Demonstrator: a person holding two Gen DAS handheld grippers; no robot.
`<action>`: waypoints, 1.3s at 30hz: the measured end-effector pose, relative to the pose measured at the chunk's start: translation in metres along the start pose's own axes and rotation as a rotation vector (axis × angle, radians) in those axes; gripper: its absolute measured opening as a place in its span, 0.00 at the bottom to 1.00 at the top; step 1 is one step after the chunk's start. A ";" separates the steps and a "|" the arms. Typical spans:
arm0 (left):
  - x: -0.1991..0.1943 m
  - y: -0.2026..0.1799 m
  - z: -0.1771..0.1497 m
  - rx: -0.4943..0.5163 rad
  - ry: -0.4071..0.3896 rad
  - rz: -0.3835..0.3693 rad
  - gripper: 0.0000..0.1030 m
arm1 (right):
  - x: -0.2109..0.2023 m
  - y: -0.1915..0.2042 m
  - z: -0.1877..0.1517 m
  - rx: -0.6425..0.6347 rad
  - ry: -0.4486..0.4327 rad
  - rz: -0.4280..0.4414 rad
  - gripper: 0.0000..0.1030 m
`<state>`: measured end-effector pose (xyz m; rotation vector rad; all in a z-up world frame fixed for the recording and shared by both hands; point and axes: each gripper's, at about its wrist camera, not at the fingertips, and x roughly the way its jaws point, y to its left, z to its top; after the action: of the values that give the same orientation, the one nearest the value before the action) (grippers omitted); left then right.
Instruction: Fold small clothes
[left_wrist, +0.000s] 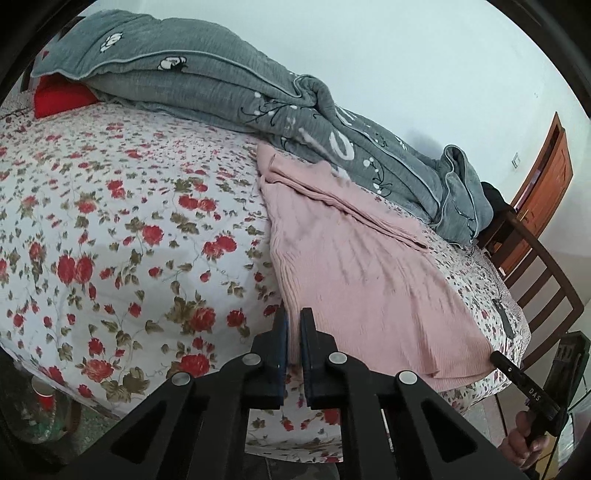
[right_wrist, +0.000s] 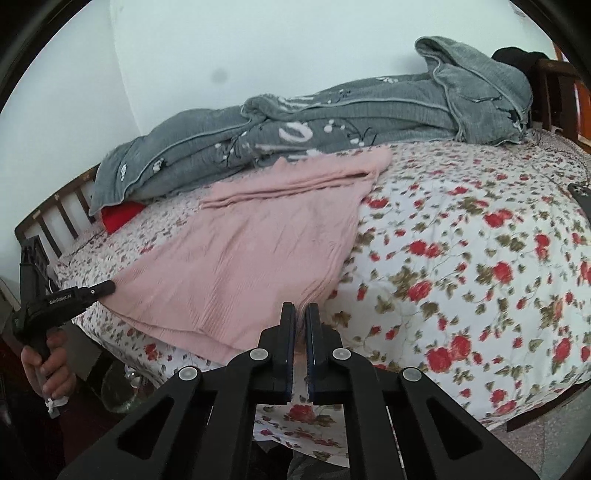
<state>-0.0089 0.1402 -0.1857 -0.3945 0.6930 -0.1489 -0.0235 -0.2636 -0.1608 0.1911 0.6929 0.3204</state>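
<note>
Pink top (left_wrist: 354, 266) hem hidden btwn both hand-held grippers.

Pink ribbed knit garment (left_wrist: 354, 266), spread flat on floral bedsheet (left_wrist: 129, 206), sleeve folded across top

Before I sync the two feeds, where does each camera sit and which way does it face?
Left wrist: on the left gripper, looking across the floral bed; it pinches the pink garment; right gripper in view.
Right wrist: on the right gripper, pinching the garment's other near corner; left gripper and its hand in view.
Shared: garment, bed, grey quilt.
</note>
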 end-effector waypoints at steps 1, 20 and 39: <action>0.001 -0.002 0.000 0.009 0.002 0.011 0.07 | 0.000 -0.001 0.000 0.003 0.004 0.000 0.05; 0.048 0.008 -0.024 0.010 0.150 0.066 0.28 | 0.049 -0.013 -0.026 0.059 0.176 0.007 0.30; 0.001 -0.007 0.011 0.012 -0.006 -0.007 0.07 | 0.006 0.005 0.009 0.013 0.013 0.078 0.05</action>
<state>-0.0015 0.1365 -0.1759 -0.3862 0.6843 -0.1585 -0.0148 -0.2579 -0.1562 0.2285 0.7018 0.3918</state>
